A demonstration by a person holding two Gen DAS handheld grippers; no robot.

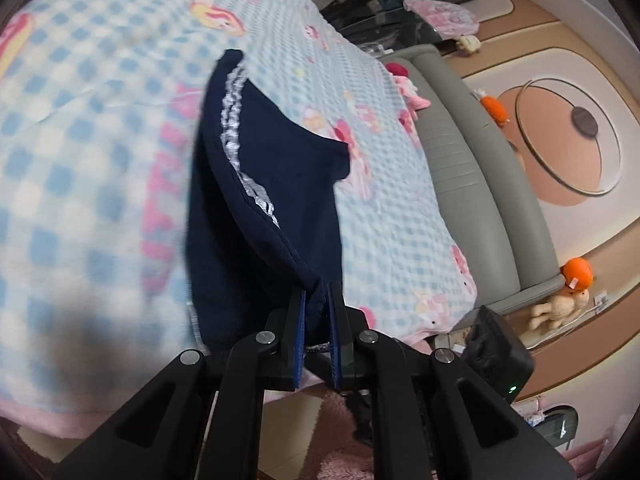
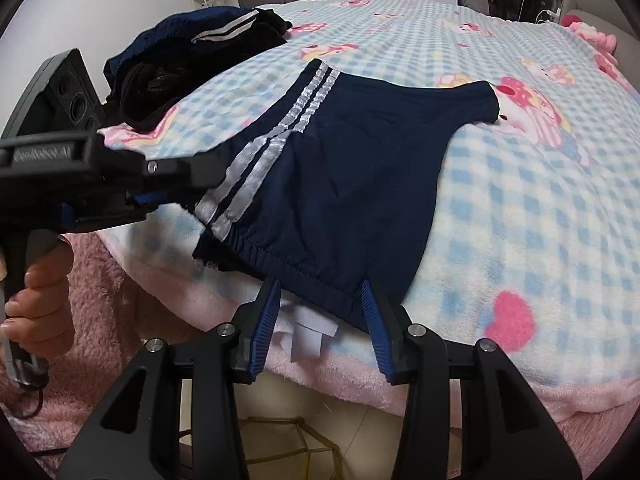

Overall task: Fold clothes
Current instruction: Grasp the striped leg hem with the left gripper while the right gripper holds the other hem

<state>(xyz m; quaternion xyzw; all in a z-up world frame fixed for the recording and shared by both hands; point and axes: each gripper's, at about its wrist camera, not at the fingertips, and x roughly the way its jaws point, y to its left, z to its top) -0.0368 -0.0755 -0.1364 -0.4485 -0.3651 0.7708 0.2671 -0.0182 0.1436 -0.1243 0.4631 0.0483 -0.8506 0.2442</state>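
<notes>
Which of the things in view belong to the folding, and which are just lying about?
Job: navy shorts, left hand-held gripper shut on their waistband, right hand-held gripper open at it, pile of dark clothes.
Lying about: checked blanket, orange toys, pink rug.

In the right wrist view the shorts (image 2: 340, 184) lie on the blanket (image 2: 520, 208) at centre, waistband toward six o'clock. A pile of clothes (image 2: 192, 68) sits on the blanket at ten o'clock from them. The left gripper (image 2: 160, 196) meets the waistband corner from nine o'clock; the right gripper (image 2: 324, 300) straddles its six o'clock edge.
</notes>
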